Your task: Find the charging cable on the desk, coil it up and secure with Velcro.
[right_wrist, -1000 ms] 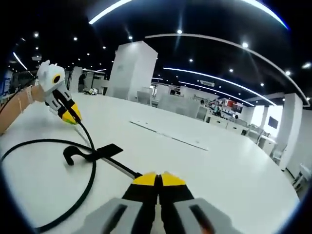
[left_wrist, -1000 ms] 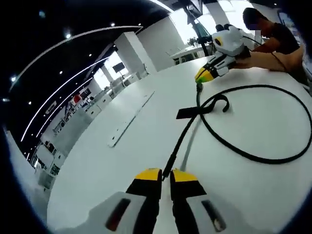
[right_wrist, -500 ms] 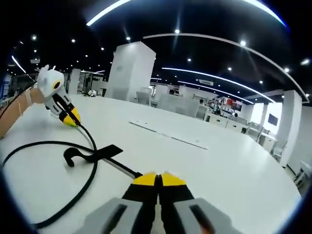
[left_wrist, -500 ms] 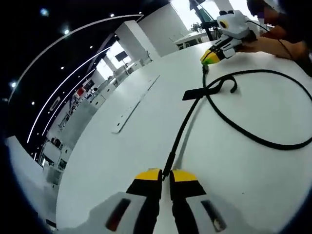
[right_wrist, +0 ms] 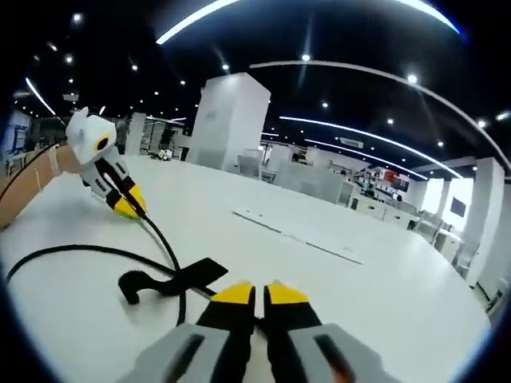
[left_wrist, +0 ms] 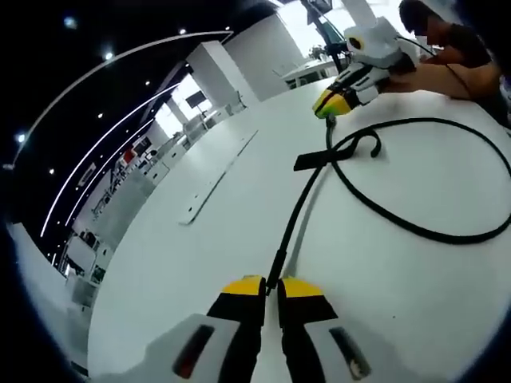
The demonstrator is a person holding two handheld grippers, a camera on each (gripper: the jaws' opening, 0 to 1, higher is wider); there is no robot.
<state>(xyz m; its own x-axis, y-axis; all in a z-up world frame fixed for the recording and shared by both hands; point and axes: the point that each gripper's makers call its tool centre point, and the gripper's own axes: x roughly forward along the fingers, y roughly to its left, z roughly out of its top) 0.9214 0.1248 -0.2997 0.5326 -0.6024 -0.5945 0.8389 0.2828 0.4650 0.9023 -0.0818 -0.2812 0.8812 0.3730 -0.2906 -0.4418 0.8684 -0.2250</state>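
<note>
Left gripper (left_wrist: 270, 289): jaws nearly closed, cable (left_wrist: 399, 227) end being pinched between tips. Right gripper (right_wrist: 257, 293): jaws nearly closed, other cable end being pinched. Cable being stretched between the two, rest lying looped on white desk (left_wrist: 200, 263). Velcro strap (right_wrist: 172, 281) lying flat across cable near loop crossing.

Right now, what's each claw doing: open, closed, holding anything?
Left claw: closed on one end of the black charging cable.
Right claw: closed on the cable's other end.
</note>
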